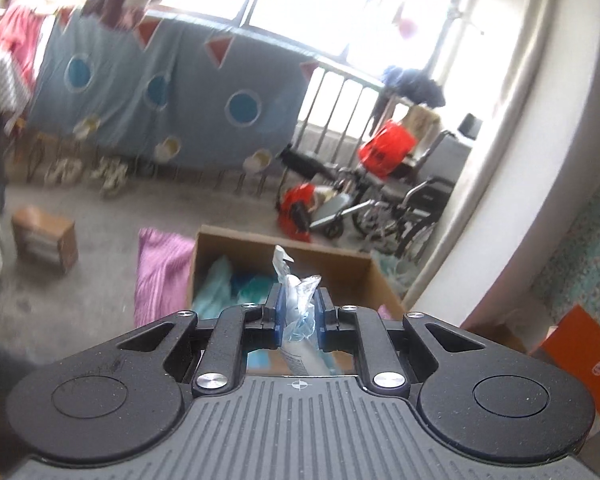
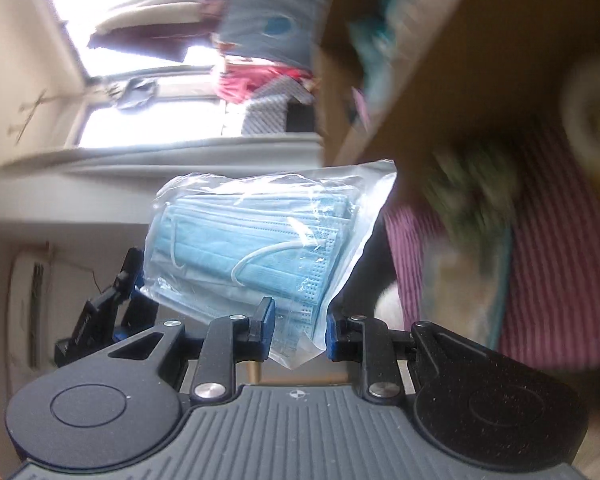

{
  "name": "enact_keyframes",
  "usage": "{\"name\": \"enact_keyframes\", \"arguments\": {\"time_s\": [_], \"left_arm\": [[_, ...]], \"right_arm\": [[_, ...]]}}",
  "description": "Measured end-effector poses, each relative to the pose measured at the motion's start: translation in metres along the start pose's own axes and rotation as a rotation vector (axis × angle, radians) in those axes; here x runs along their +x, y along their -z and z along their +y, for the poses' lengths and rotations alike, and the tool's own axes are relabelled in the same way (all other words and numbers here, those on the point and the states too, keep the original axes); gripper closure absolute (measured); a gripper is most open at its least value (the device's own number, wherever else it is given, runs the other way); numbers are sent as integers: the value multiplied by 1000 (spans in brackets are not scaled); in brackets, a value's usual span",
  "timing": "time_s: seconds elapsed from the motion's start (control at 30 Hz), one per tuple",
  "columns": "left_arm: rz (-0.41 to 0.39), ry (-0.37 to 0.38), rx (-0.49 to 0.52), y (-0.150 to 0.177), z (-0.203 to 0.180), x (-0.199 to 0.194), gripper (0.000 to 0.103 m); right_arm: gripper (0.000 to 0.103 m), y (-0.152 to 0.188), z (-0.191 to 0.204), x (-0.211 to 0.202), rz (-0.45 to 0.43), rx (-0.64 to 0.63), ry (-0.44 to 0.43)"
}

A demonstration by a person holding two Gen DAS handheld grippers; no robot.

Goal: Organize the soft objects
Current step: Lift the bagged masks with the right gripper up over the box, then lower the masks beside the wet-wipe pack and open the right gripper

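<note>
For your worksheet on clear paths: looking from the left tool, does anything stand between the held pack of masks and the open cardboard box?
Nothing visible does. The pack of masks sits pinched in the left tool, and the cardboard box lies open directly beyond it.

No readable text, orange box (image 1: 584,364) bears a white logo (perhaps, blurred)
</note>
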State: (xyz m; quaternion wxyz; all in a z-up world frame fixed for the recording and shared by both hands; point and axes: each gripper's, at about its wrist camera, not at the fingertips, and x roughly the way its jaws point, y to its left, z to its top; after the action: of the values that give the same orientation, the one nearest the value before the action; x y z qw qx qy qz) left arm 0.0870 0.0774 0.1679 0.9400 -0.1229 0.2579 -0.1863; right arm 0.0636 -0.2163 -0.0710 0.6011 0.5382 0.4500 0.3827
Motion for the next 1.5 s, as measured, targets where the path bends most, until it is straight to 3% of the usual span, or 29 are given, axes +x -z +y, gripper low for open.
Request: {"name": "enact_keyframes", "arguments": {"time_s": [0.17,0.4,0.63,0.77,0.9,1.07,1.2,1.33,1.5], "left_arm": [[-20,33,49,-21,-10,40,89],[52,70,58,-36,-12,140,89],[251,82,17,-30,0,261,89],[389,49,27,-14,4,317,89],[506,0,67,-1,2,357,89],[579,-35,110,9,1,377,89],[584,-54,113,12,1,378,89],[577,-59,128,11,-3,377,89],[571,-73,137,13,-5,383,89]], "right_arm": [[76,-40,57,-32,-108,-201,70],[76,-121,108,-70,-243,-377,293],[76,-202,122,-71,-300,-483,576],[76,-226,111,-58,-285,-558,737],[76,-235,101,-40,-233,-640,879],[72,-232,96,-2,-136,-769,1066],[62,-234,91,7,-79,-778,1104],[35,-230,109,1,-133,-811,1092],[35,-219,144,-15,-296,-937,1171]]}}
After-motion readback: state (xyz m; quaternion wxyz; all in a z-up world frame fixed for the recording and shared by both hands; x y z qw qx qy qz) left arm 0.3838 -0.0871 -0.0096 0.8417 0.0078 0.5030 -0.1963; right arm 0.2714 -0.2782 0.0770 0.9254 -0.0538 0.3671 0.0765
